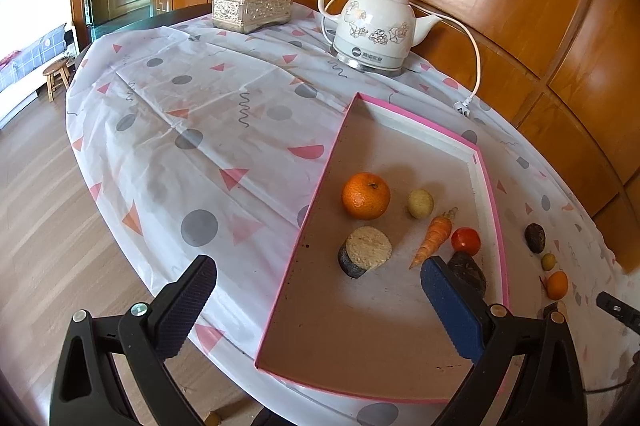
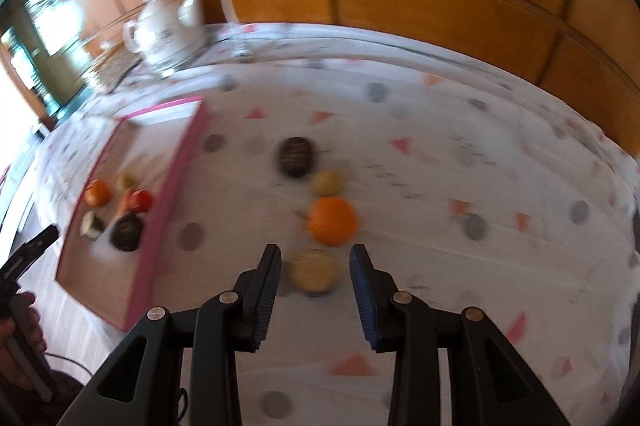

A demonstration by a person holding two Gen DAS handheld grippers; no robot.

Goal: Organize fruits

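Tray: pink-rimmed, on my counter, holding an orange, carrot and tomato.
Left gripper: jaws wide apart, empty, over the tray's near end.
Right gripper: jaws apart, clamping nothing, a pale round fruit between them on the cloth.
Loose fruit: second orange just beyond.

A white kettle on its base, cord trailing; a tissue box beside it; a stool on the floor.
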